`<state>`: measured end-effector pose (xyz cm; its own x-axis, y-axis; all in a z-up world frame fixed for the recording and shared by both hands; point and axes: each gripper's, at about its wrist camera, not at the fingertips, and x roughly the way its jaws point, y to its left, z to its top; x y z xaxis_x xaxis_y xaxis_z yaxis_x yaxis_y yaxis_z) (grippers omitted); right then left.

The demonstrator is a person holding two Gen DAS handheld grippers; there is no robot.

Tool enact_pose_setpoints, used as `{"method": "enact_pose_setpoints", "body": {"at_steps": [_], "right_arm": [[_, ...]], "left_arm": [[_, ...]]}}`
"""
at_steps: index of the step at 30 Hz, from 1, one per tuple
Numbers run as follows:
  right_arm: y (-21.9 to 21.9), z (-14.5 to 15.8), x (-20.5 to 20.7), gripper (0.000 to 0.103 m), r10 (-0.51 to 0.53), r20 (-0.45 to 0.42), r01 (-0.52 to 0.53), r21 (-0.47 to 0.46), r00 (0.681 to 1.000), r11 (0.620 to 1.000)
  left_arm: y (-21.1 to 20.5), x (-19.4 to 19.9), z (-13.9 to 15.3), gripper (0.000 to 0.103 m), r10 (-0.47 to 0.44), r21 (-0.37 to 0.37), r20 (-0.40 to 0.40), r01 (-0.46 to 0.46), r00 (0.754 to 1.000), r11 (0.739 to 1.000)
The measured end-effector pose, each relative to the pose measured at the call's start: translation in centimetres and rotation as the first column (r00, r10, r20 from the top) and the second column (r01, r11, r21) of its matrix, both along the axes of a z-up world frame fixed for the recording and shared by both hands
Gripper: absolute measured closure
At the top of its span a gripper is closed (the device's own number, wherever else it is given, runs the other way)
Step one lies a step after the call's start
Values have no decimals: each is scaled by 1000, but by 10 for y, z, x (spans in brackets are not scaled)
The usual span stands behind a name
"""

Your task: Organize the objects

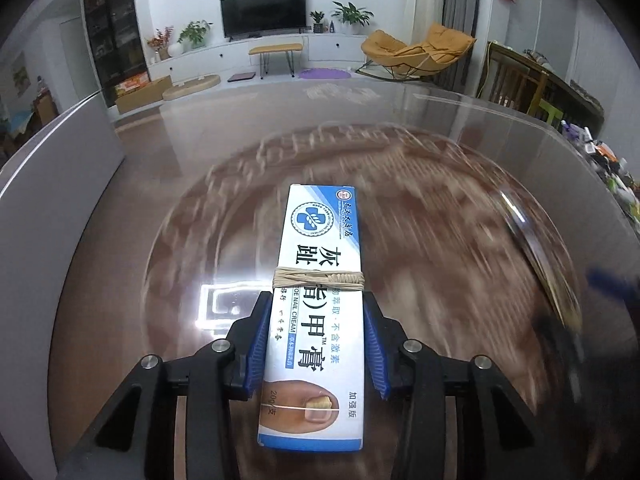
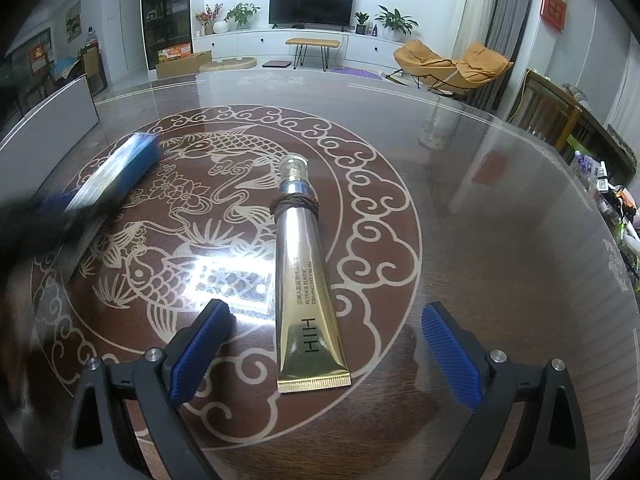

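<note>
Left wrist view: left gripper clamps white-and-blue rubber-banded cream box between its pads. Right wrist view only: right gripper spread wide, empty; gold cream tube lies on glossy brown desk between its fingers.

Gold tube on the table, right gripper spread above it

Gold tube lay on patterned table, between right gripper fingers, untouched; blurred blue-white box hung left of tube.

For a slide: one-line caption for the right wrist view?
Open right tongs hover over a gold cream tube lying on the glass-topped table.
</note>
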<state>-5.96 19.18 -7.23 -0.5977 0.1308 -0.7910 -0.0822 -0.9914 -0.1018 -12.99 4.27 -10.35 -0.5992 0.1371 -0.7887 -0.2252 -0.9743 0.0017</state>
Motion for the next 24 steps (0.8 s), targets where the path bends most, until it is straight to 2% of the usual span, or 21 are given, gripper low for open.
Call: {"method": "enact_pose_setpoints", "body": {"at_steps": [4, 6, 7, 8, 10, 24], "right_arm": [[1, 1, 0, 5, -3, 0, 3, 8, 1000, 1000], [2, 1, 0, 4, -5, 0, 5, 11, 1000, 1000], [3, 1, 0, 4, -6, 0, 6, 12, 1000, 1000], [4, 1, 0, 4, -6, 0, 6, 12, 1000, 1000], [2, 1, 0, 4, -8, 0, 8, 15, 1000, 1000], [1, 1, -1, 2, -11, -3, 11, 36, 1000, 999]], "left_arm": [[-9, 53, -3, 57, 10, 3, -11, -10, 1000, 1000], [-8, 60, -6, 41, 4, 6, -2, -4, 1000, 1000], [-7, 61, -8, 17, -2, 0, 10, 2, 1000, 1000], [-5, 60, -11, 2, -3, -15, 28, 3, 1000, 1000], [-5, 58, -12, 0, 5, -13, 40, -5, 999, 1000], [-6, 57, -10, 0, 4, -8, 42, -4, 999, 1000]]}}
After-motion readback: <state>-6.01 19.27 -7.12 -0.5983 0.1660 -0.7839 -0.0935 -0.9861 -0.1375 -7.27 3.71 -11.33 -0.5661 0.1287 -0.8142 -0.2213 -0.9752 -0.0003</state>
